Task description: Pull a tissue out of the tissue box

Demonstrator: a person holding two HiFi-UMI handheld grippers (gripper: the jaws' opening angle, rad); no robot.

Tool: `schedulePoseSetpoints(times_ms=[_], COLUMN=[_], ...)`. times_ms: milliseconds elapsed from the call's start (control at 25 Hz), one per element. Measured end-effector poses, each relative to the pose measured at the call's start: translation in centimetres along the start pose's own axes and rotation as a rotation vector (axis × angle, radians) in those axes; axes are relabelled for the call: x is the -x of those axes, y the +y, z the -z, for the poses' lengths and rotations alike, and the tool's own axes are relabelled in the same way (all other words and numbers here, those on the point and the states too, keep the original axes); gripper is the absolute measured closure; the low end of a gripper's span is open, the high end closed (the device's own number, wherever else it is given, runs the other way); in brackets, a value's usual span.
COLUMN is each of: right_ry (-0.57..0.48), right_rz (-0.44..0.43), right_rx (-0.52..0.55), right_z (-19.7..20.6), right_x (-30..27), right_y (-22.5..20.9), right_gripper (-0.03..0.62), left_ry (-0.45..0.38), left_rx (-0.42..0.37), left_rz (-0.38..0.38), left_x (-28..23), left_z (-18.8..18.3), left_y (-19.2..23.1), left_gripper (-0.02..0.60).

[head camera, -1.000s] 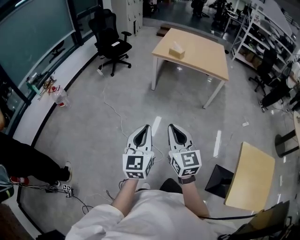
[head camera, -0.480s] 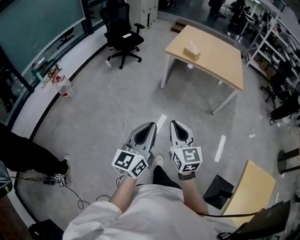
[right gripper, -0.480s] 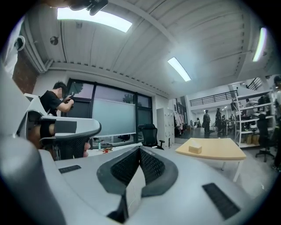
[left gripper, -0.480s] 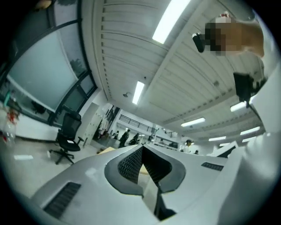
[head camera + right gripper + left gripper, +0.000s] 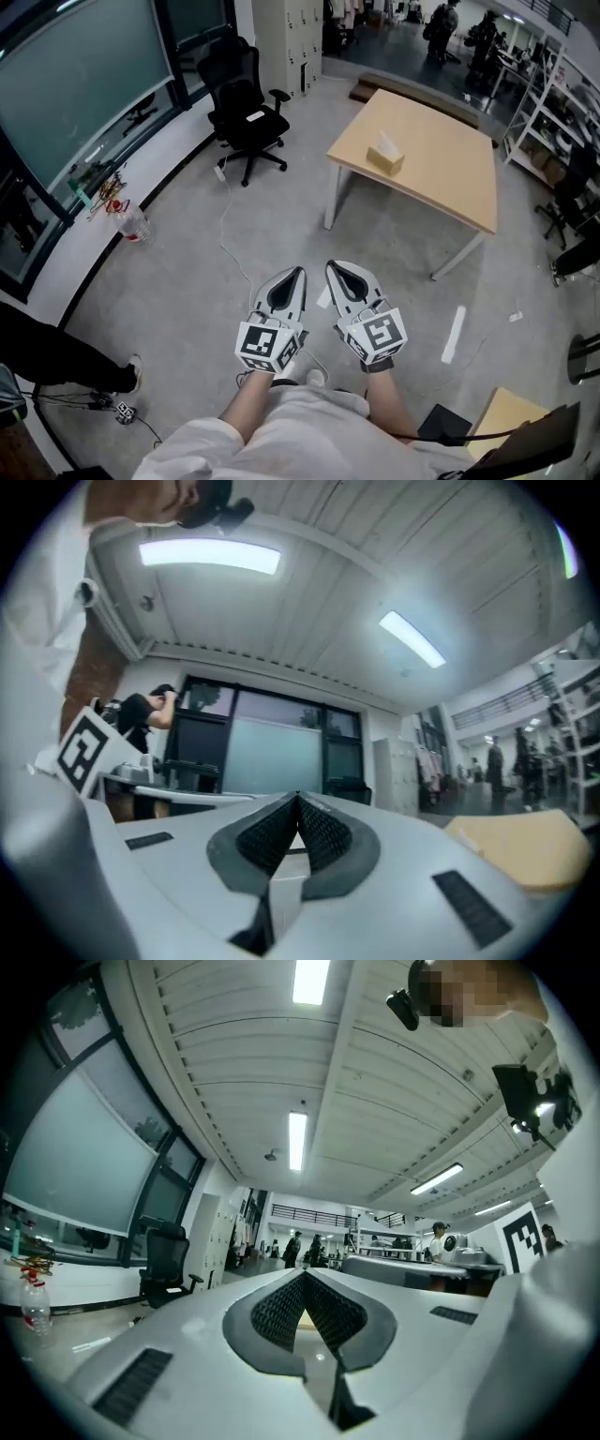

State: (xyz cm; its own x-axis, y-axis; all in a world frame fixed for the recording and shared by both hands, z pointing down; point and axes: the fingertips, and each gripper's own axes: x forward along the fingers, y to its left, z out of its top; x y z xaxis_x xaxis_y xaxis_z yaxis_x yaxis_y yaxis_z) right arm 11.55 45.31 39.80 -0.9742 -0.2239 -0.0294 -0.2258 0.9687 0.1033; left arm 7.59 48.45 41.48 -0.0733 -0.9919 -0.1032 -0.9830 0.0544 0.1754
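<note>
The tissue box [image 5: 385,155], beige with a white tissue sticking up, sits near the left end of a light wooden table [image 5: 450,183] several steps ahead of me. Both grippers are held out side by side in front of my body, above the grey floor and far short of the table. The left gripper [image 5: 296,272] is shut with nothing in it; in the left gripper view its ribbed pads [image 5: 281,1305] meet at the tip. The right gripper [image 5: 333,266] is shut and empty too, and the table's corner [image 5: 525,850] shows at the right of the right gripper view.
A black office chair [image 5: 246,112] stands left of the table beside a glass wall. A white cable [image 5: 230,248] runs across the floor ahead, with a water bottle [image 5: 131,223] at the left. Another person's leg [image 5: 56,352] is at my left; a second small table [image 5: 502,412] is at lower right.
The table and tissue box have drawn nearer and lower in the head view as I walked toward them. Both grippers stayed shut, side by side in front of me.
</note>
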Motion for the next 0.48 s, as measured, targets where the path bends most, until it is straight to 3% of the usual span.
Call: schedulePoseSetpoints(times_ms=[80,240,480], right_ry=[0.007,0.071,0.075], right_rz=[-0.061,0.092,0.182], right_rx=[0.057,-0.048,-0.129], right_z=[0.8,2.8,4.7], right_x=[-0.8,-1.9,-3.6], right_y=[-1.3,-7.0,-14.5], right_gripper=[0.594,0.594,0.594], left_ry=[0.017,0.04,0.036], left_rx=[0.0,-0.016,-0.021], left_rz=[-0.006,-0.004,0.045], left_x=[-2.2,-6.4,-13.9], left_z=[0.9,0.6,0.4], left_y=[0.1,1.2,2.5], left_gripper=[0.592,0.592,0.592])
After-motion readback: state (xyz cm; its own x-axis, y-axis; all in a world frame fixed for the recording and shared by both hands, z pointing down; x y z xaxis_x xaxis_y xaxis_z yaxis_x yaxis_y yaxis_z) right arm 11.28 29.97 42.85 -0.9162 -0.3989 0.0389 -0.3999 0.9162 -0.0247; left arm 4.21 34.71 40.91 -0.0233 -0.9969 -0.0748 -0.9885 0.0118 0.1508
